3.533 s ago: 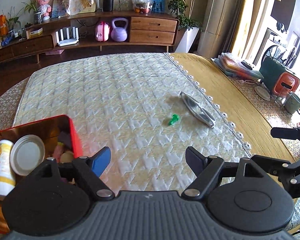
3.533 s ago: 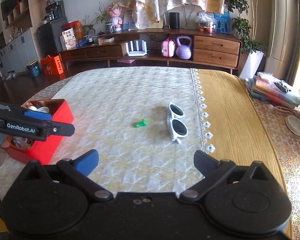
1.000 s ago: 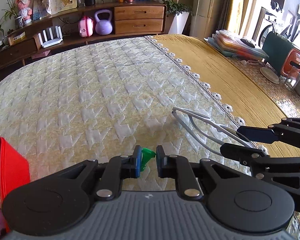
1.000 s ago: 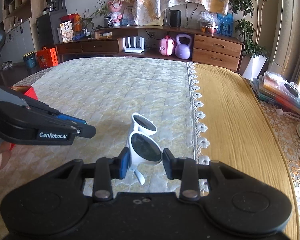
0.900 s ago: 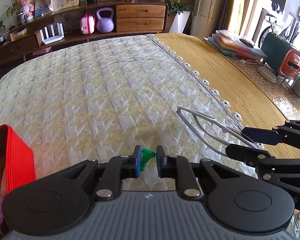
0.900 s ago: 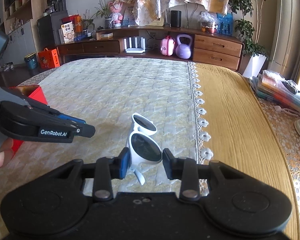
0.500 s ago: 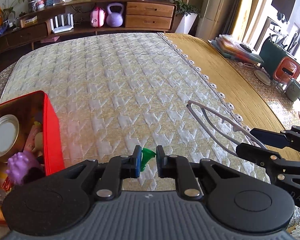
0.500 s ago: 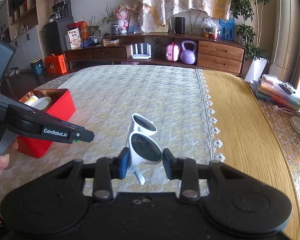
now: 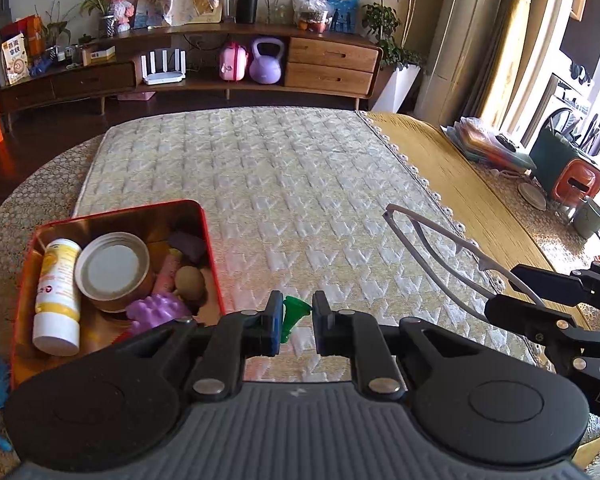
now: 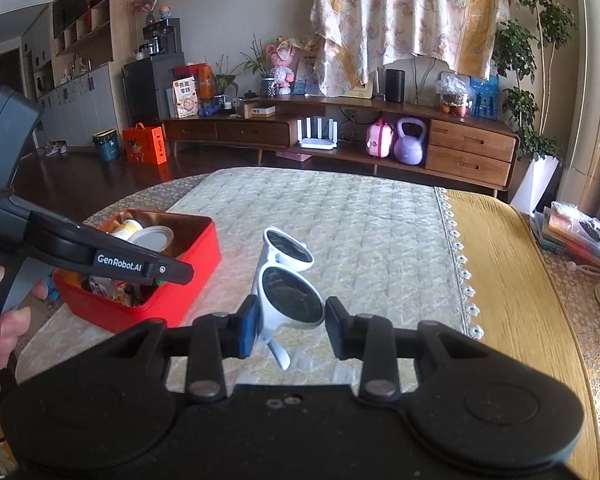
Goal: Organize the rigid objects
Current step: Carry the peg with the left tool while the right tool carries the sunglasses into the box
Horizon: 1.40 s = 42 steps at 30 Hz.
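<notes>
The left hand-held gripper (image 9: 294, 322) is clamped on a green funnel (image 9: 294, 314) at lower centre, just right of the red box (image 9: 210, 248). The right hand-held gripper (image 10: 290, 326) is clamped on white sunglasses (image 10: 288, 280) at centre, above the quilted counter (image 10: 360, 220).

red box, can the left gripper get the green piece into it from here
Probably yes. The left gripper, shut on the green piece, is beside the red box, whose top is open, with nothing between them.
</notes>
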Motion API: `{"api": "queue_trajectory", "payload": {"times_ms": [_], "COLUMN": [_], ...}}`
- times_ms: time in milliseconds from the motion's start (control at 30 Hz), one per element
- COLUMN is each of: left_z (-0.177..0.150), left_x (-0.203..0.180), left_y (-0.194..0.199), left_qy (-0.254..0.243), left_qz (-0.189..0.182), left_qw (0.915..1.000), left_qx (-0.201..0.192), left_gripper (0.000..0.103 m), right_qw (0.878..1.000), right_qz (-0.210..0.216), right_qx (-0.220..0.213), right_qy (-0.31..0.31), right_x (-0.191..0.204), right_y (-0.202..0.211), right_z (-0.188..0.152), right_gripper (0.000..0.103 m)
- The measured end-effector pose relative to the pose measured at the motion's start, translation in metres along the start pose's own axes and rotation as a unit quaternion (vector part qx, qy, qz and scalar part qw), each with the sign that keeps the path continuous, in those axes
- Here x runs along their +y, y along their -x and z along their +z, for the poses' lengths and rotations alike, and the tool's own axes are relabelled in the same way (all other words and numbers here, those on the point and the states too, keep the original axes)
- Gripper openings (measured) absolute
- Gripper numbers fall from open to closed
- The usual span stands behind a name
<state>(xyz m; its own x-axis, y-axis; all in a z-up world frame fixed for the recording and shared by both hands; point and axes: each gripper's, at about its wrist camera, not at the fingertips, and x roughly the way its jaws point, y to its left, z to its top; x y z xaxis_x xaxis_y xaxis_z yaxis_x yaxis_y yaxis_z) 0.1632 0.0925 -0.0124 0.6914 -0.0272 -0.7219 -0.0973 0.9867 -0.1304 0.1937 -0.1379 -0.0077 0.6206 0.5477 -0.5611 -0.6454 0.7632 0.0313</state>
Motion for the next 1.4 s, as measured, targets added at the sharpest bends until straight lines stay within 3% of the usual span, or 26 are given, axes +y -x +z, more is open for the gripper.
{"api": "queue_trajectory", "payload": {"times_ms": [433, 767, 1167, 1400], "left_z": [-0.009, -0.016, -0.017, -0.016], "left_x": [0.066, 0.118, 0.133, 0.129], "left_y": [0.026, 0.016, -0.017, -0.038], "left_qy": [0.013, 0.035, 0.027, 0.010], "left_qz": [0.030, 0.064, 0.076, 0.074], "left_qw": [0.9995, 0.9972, 0.9959, 0.9953], "left_qx": [-0.002, 0.018, 0.042, 0.061], "left_gripper": [0.015, 0.015, 0.015, 0.015], "right_qw": [0.998, 0.997, 0.993, 0.990], "right_qz": [0.042, 0.039, 0.020, 0.014], "right_qx": [-0.013, 0.000, 0.033, 0.047], "right_qy": [0.038, 0.068, 0.114, 0.133], "right_x": [0.070, 0.109, 0.141, 0.145], "right_y": [-0.025, -0.071, -0.132, -0.144], "right_z": [0.027, 0.038, 0.037, 0.027], "right_gripper": [0.034, 0.034, 0.034, 0.035]}}
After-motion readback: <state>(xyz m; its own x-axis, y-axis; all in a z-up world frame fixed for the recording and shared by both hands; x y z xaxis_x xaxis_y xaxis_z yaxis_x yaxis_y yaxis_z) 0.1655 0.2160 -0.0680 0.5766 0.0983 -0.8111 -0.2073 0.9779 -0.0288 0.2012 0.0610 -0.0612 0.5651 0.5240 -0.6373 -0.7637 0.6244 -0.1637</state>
